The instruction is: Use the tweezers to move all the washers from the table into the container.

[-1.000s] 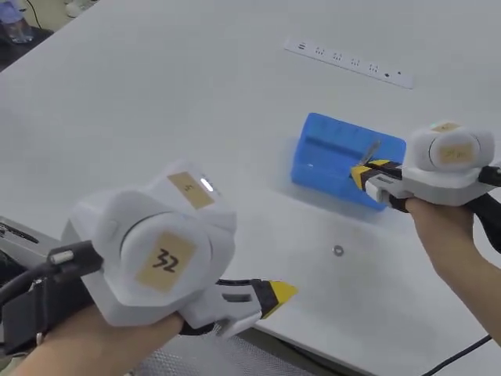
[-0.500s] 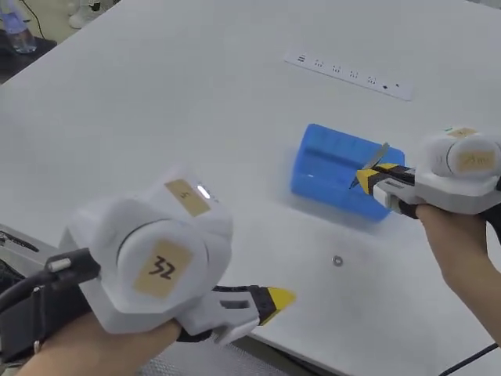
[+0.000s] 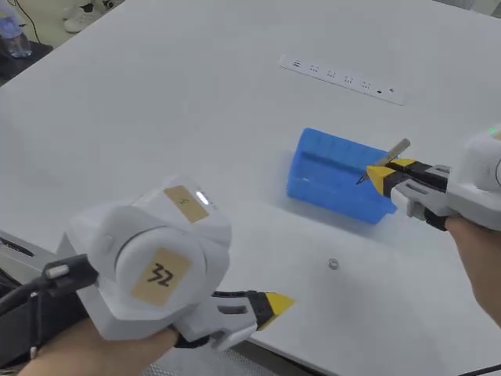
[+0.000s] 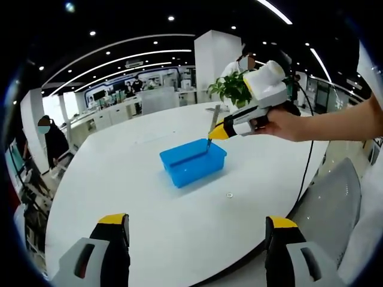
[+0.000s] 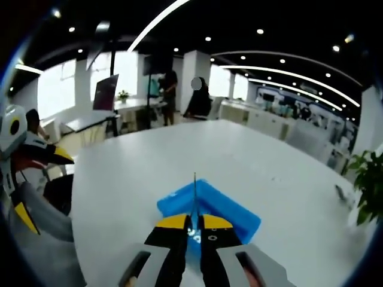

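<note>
The right gripper (image 3: 385, 177) squeezes the tweezers (image 3: 394, 151), with their tips over the blue box (image 3: 322, 186). One washer (image 3: 333, 265) lies on the table (image 3: 156, 117) near the box, away from both grippers. The left gripper (image 4: 197, 220) has its jaws wide apart.

"32", seemingly, on left gripper (image 3: 274, 304) label (image 3: 162, 276)

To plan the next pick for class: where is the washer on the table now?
In the head view the washer lies on the white table, between the blue container and the table's near edge, right of the left gripper.
</note>
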Action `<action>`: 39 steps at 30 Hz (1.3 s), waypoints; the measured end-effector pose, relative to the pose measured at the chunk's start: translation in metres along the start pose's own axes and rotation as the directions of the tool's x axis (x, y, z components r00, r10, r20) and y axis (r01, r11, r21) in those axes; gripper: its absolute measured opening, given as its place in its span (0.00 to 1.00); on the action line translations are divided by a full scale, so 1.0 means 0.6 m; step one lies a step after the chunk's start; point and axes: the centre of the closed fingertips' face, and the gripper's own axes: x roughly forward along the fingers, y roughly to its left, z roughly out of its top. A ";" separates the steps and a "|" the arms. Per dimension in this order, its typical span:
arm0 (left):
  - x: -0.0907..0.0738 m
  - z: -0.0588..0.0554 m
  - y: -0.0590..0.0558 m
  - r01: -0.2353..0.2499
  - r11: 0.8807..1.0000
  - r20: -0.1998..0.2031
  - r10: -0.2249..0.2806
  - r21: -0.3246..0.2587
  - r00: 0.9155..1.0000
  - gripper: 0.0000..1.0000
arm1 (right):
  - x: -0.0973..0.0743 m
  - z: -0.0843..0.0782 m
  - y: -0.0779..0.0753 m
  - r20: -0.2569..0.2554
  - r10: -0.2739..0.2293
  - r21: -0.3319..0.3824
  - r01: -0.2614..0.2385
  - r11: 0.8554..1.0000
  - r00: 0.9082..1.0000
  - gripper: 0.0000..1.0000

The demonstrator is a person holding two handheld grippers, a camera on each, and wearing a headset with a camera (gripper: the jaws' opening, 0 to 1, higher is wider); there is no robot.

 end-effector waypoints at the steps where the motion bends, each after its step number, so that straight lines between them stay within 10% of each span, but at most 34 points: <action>1: 0.000 0.000 0.000 0.000 1.000 0.000 0.000 0.001 1.000 0.96 | -0.003 0.000 0.004 0.001 0.003 0.003 -0.003 1.000 1.000 0.04; 39: -0.003 -0.007 -0.007 -0.001 1.000 -0.004 0.001 -0.009 1.000 0.96 | -0.009 -0.146 0.087 -0.149 0.094 0.109 -0.078 0.991 0.984 0.04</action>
